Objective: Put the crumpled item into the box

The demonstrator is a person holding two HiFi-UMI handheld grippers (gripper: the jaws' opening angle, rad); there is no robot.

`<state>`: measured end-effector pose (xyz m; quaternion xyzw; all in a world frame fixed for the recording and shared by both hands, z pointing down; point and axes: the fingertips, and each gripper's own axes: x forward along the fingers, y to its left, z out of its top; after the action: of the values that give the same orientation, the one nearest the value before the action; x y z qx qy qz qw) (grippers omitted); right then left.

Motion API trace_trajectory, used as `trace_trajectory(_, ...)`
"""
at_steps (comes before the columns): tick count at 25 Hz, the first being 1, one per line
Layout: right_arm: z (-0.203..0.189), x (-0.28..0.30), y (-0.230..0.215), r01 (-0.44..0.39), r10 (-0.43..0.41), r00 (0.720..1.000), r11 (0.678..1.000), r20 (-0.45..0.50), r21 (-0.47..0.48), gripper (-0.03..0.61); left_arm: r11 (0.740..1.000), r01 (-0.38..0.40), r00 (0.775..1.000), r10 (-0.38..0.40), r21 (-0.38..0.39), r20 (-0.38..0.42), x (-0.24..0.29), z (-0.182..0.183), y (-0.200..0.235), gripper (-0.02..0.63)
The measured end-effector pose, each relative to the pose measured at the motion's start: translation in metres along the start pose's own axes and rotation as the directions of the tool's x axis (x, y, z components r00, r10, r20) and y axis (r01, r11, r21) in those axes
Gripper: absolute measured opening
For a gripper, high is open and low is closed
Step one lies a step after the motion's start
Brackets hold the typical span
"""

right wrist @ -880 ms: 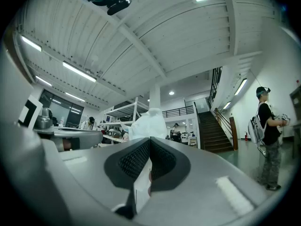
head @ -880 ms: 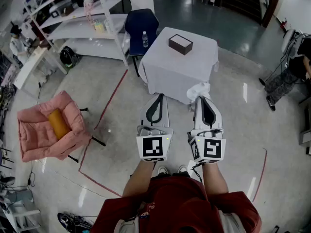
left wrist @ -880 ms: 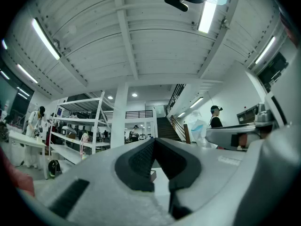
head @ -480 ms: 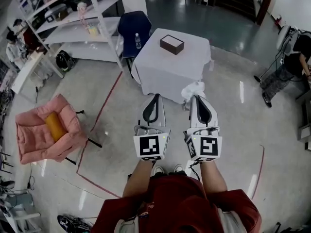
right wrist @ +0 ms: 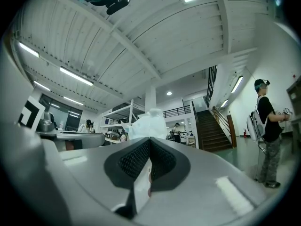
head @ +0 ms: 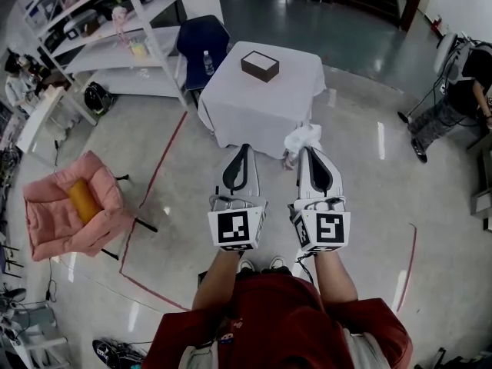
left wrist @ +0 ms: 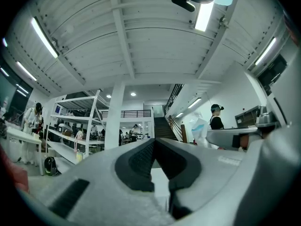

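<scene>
A dark box (head: 260, 65) with a pale top stands on a table draped in a white cloth (head: 254, 106). The crumpled item (head: 302, 138) is a white wad. My right gripper (head: 306, 151) is shut on it, in the air just short of the table's near right corner. In the right gripper view the wad (right wrist: 148, 122) sticks up beyond the closed right gripper (right wrist: 149, 140). My left gripper (head: 244, 149) is held level beside the right one. Its pads meet with nothing between them, as the left gripper view shows of this left gripper (left wrist: 154, 142).
A blue chair (head: 201, 41) with a bottle on it stands behind the table, by white shelving (head: 115, 48). A pink seat (head: 46, 221) with an orange cushion is at the left. Red tape (head: 165, 164) marks the floor. A person (head: 453, 91) stands at the far right.
The table and box have slid left and up in the head view as the camera moved. Both grippers keep their side-by-side pose, and the wad stays in the right one.
</scene>
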<state>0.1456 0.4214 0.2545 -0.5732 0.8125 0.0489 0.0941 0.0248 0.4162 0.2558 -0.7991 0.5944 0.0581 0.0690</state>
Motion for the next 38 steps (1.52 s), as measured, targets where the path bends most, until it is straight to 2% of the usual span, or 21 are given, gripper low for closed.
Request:
trace_trajectory(9, -0.01, -0.019, -0.04, 0.008, -0.008, 1.0, 1.0, -0.017, -0.007, 0.003, 1.0, 0.009, 1.0, -0.009, 0.001, -0.019, 0.007, -0.012, -0.043, 0.003)
trace_trajectory(16, -0.023, -0.013, -0.053, 0.003, -0.003, 0.999, 1.0, -0.034, 0.02, 0.003, 1.0, 0.018, 1.0, -0.018, 0.003, -0.024, 0.016, -0.021, -0.051, 0.003)
trace_trajectory(27, -0.046, 0.038, -0.046, 0.011, -0.015, 0.997, 0.999, -0.08, -0.044, 0.003, 0.999, 0.004, 1.0, -0.005, -0.042, -0.009, 0.051, -0.039, -0.009, 0.003)
trace_trajectory(38, -0.063, 0.133, -0.02, 0.005, -0.01, 0.996, 0.998, -0.091, -0.062, 0.003, 0.999, 0.0, 1.0, -0.001, -0.035, -0.02, 0.108, -0.053, 0.068, 0.003)
